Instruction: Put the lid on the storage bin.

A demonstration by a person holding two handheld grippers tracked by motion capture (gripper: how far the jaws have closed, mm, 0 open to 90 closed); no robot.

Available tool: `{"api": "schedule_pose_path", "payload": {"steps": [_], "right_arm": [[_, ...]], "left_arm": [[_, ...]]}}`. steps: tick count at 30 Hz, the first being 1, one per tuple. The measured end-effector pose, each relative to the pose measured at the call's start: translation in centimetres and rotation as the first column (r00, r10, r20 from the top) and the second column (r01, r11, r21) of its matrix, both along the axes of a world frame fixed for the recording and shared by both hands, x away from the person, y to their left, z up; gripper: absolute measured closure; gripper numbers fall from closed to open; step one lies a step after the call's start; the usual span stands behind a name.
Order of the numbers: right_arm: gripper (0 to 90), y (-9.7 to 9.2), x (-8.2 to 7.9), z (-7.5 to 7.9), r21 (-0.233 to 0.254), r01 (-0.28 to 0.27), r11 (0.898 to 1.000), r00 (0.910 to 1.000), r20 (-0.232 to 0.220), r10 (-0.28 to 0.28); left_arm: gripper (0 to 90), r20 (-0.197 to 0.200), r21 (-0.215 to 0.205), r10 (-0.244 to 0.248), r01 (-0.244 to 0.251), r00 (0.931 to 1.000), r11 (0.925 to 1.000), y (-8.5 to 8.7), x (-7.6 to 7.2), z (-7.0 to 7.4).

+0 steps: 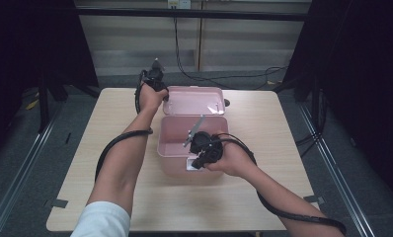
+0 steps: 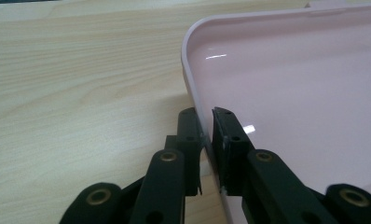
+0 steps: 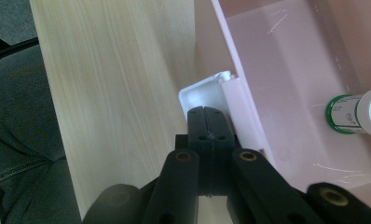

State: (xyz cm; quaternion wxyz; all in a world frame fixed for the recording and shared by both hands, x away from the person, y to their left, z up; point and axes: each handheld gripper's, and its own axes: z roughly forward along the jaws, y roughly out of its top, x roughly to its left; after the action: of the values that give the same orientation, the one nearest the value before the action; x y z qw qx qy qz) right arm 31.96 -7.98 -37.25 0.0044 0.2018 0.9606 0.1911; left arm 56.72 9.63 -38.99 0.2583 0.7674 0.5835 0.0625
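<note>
A pink plastic box (image 1: 171, 148) stands open in the middle of the wooden table (image 1: 110, 113), its lid (image 1: 194, 101) folded back flat behind it. My left gripper (image 1: 164, 95) is at the lid's left edge. In the left gripper view my left gripper (image 2: 206, 126) has one jaw on each side of the lid's (image 2: 291, 84) raised rim and pinches it. My right gripper (image 1: 195, 162) is shut at the box's front wall, with nothing between its jaws (image 3: 209, 114), tips against a white latch (image 3: 202, 91). A white bottle with a green band (image 3: 356, 114) lies inside the box (image 3: 286, 70).
The table's front edge runs close below the box, and the person's knee in jeans (image 3: 30, 135) is under it. Black cables (image 1: 110, 148) trail from both grippers along the forearms. Dark curtains and floor rails flank the table.
</note>
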Motion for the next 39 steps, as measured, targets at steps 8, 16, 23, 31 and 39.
{"api": "schedule_pose_path", "payload": {"steps": [8, 16, 23, 31, 39], "right_arm": [[90.0, 0.0, 0.1, 0.0, -0.004, -0.004, 1.0, 1.0, 0.006, 0.004], [90.0, 0.1, 0.1, 0.0, -0.011, -0.007, 1.0, 0.9999, 0.009, 0.007], [90.0, 0.2, 0.1, 0.0, -0.021, 0.007, 1.0, 1.0, 0.005, -0.007], [90.0, 0.3, 0.2, 0.0, -0.024, 0.007, 1.0, 0.9999, 0.011, -0.007], [90.0, 0.4, 0.3, 0.1, -0.027, 0.017, 0.999, 0.9998, 0.008, -0.017]], "left_arm": [[82.6, 0.029, -0.005, 0.012, -0.012, 0.9995, 0.9999, 0.5, -0.5, 1.2], [83.5, 0.061, -0.02, 0.024, -0.022, 0.9978, 0.9995, 0.9, -1.1, 2.6], [84.3, 0.083, -0.028, 0.019, -0.017, 0.9964, 0.9995, 1.4, -1.7, 3.8], [84.9, 0.116, -0.031, 0.02, -0.017, 0.993, 0.9994, 1.7, -2.6, 5.2], [86.1, 0.133, -0.046, 0.012, -0.006, 0.9911, 0.9989, 2.1, -3.5, 6.4]]}}
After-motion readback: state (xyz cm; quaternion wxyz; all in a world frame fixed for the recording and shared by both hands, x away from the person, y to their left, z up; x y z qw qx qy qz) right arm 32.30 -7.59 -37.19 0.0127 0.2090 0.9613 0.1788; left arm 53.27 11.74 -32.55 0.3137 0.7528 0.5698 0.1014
